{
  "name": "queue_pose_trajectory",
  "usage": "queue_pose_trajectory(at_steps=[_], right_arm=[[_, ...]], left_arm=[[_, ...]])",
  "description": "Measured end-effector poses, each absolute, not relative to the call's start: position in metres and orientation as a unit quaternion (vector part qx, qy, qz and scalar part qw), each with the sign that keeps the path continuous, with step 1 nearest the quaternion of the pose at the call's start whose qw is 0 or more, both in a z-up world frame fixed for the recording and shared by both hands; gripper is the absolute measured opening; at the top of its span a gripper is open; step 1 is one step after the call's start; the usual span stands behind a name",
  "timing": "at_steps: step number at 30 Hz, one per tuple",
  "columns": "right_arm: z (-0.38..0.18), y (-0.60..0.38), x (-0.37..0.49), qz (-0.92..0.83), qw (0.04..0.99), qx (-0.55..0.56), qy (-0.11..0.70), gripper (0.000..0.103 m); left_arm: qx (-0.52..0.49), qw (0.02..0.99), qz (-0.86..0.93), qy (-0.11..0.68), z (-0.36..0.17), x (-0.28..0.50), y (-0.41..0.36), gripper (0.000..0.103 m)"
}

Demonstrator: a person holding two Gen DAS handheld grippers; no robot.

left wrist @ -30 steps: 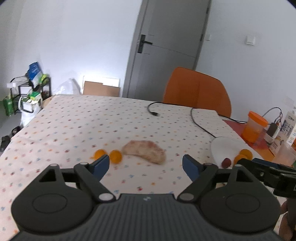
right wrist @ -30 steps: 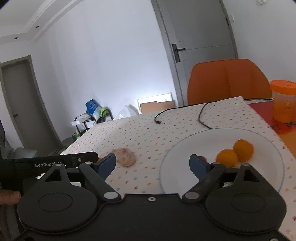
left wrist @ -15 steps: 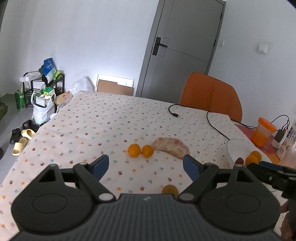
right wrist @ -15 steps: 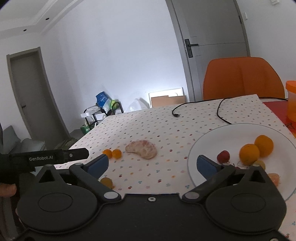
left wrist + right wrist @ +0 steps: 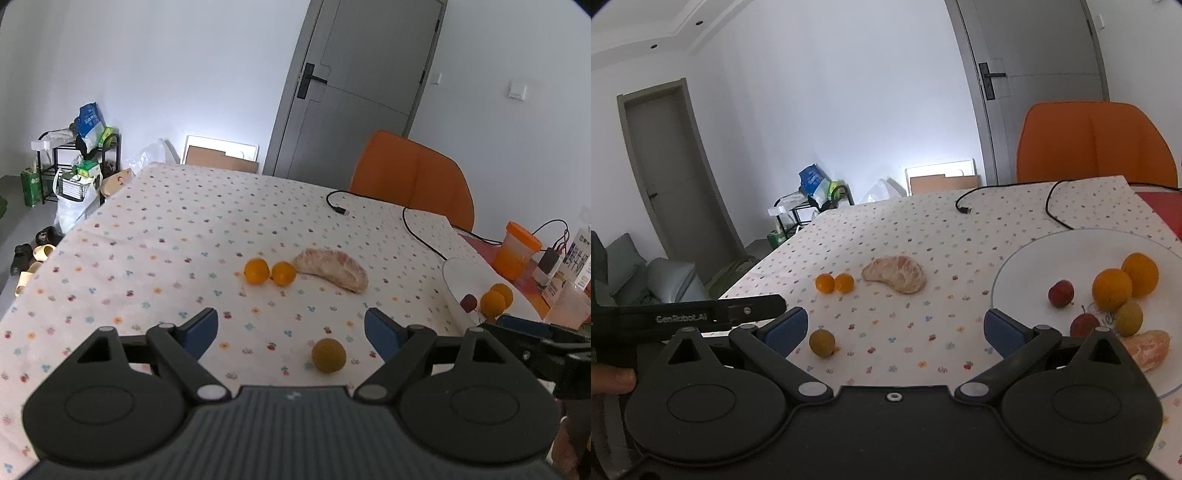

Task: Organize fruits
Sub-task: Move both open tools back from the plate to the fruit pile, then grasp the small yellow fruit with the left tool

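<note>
Two small oranges (image 5: 269,272) and a peeled pomelo wedge (image 5: 334,269) lie mid-table on the dotted cloth. A dull yellow fruit (image 5: 328,355) lies nearer, just inside my left gripper's right finger. My left gripper (image 5: 291,330) is open and empty above the cloth. In the right wrist view a white plate (image 5: 1034,266) holds two oranges (image 5: 1124,282), two red fruits (image 5: 1061,293), a yellow-green fruit (image 5: 1129,317) and a peeled segment (image 5: 1148,347). My right gripper (image 5: 894,328) is open and empty, left of the plate.
A black cable (image 5: 406,221) runs across the far right of the table. An orange chair (image 5: 413,177) stands behind it. An orange-lidded jar (image 5: 517,251), a clear cup (image 5: 567,308) and cartons sit at the right edge. A shelf and bags stand at the far left.
Both grippers have pulled back and risen, so more of the table shows. The yellow fruit and the rest of the plate's fruit have come into view. Both stay open.
</note>
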State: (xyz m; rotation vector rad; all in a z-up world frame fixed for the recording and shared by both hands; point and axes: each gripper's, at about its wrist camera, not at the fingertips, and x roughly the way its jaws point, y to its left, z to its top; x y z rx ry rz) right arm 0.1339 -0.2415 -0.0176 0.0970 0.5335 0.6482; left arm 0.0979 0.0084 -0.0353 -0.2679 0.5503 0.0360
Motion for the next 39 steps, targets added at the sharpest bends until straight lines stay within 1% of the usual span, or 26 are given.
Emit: queue_pose_trajectory(at_steps=[12, 17, 21, 23, 24, 25, 26, 27, 29, 30, 33, 38, 39], right_arm=[[-0.021, -0.245, 0.137, 0.306, 0.913, 0.045, 0.266, 0.103], [-0.023, -0.241, 0.138, 0.306, 0.913, 0.037, 0.267, 0.103], [-0.024, -0.238, 0.143, 0.305, 0.914, 0.033, 0.266, 0.102], [-0.024, -0.236, 0.145, 0.306, 0.914, 0.034, 0.266, 0.101], [-0.025, -0.236, 0.146, 0.308, 0.913, 0.033, 0.265, 0.1], [-0.025, -0.235, 0.147, 0.309, 0.913, 0.032, 0.265, 0.099], [-0.025, -0.233, 0.149, 0.31, 0.913, 0.03, 0.265, 0.098], [-0.025, -0.232, 0.15, 0.311, 0.912, 0.03, 0.266, 0.098], [-0.026, -0.228, 0.154, 0.313, 0.911, 0.029, 0.268, 0.097], [-0.026, -0.225, 0.155, 0.315, 0.91, 0.028, 0.269, 0.097], [-0.027, -0.218, 0.158, 0.322, 0.907, 0.027, 0.27, 0.097], [-0.027, -0.202, 0.162, 0.34, 0.901, 0.018, 0.27, 0.094], [-0.027, -0.2, 0.164, 0.343, 0.899, 0.017, 0.27, 0.092]], left_arm=[[-0.131, 0.95, -0.001, 0.285, -0.054, 0.111, -0.007, 0.08], [-0.134, 0.948, -0.005, 0.29, -0.06, 0.116, -0.008, 0.075], [-0.136, 0.946, -0.007, 0.296, -0.067, 0.121, -0.008, 0.074], [-0.136, 0.945, -0.009, 0.297, -0.069, 0.123, -0.008, 0.065], [-0.132, 0.947, -0.007, 0.294, -0.07, 0.124, -0.008, 0.063], [-0.13, 0.947, -0.004, 0.293, -0.07, 0.125, -0.007, 0.058], [-0.13, 0.947, -0.002, 0.292, -0.071, 0.125, -0.007, 0.05], [-0.133, 0.948, -0.007, 0.291, -0.071, 0.125, -0.006, 0.046], [-0.148, 0.944, -0.029, 0.294, -0.07, 0.127, -0.003, 0.026], [-0.151, 0.943, -0.037, 0.296, -0.069, 0.127, -0.003, 0.023], [-0.121, 0.948, -0.02, 0.293, -0.063, 0.125, -0.006, 0.023], [-0.138, 0.948, -0.007, 0.288, -0.06, 0.122, 0.012, 0.023], [-0.141, 0.948, -0.003, 0.285, -0.059, 0.121, 0.016, 0.023]])
